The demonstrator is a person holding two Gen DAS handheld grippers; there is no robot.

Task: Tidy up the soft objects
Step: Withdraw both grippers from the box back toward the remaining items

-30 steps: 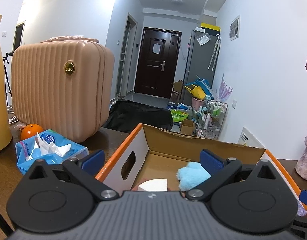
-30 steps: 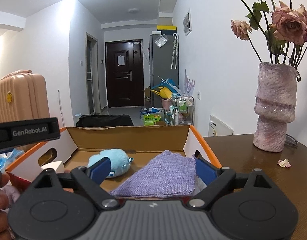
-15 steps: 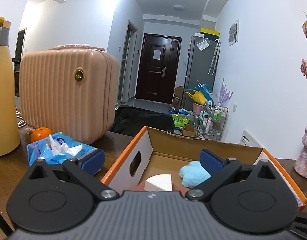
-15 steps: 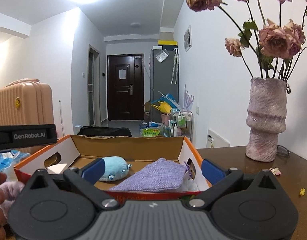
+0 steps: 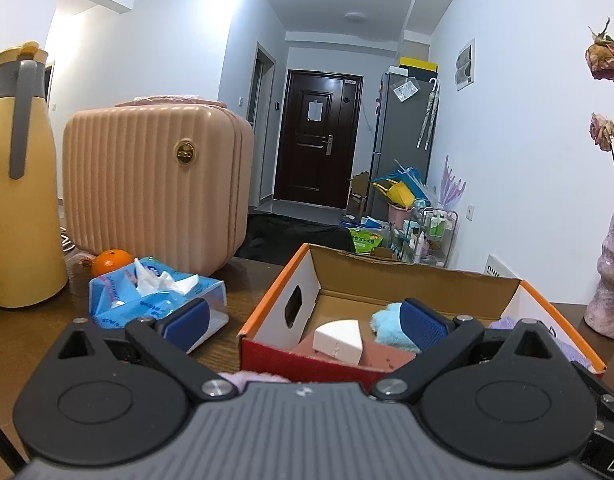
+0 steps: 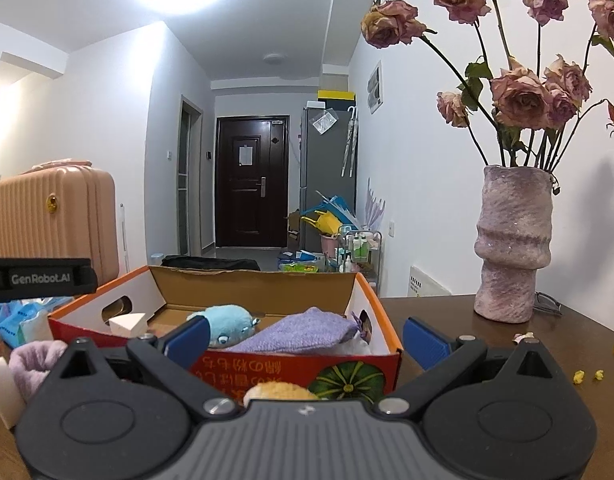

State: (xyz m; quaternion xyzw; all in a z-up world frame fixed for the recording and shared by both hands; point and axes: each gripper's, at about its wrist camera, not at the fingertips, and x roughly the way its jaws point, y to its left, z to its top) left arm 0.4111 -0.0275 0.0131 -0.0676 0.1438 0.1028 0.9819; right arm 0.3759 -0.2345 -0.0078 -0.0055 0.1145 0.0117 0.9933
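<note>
On the table's far left stands a yellow flask (image 5: 21, 184), then a pink case (image 5: 155, 184) with an orange (image 5: 112, 261) at its foot and a blue tissue pack (image 5: 155, 300) just in front. The left gripper (image 5: 303, 322) hangs before these with its jaws spread wide and nothing between the pads. Next comes the open box (image 6: 275, 368), orange-rimmed, holding a white wedge (image 5: 339, 340) on a reddish block (image 5: 387, 356), a blue plush (image 6: 227, 324) and a purple cloth (image 6: 303, 332). A fuzzy lilac thing (image 6: 31, 360) lies outside the box's left corner, and a tan fuzzy thing (image 6: 279, 392) peeks up just in front of it. The right gripper (image 6: 305, 338) faces the box front; its jaws have just been opening and now stand wide apart, holding nothing. Farthest right stands a vase (image 6: 511, 244) of dried roses (image 6: 519, 96), with yellow crumbs (image 6: 599, 378) scattered nearby.
</note>
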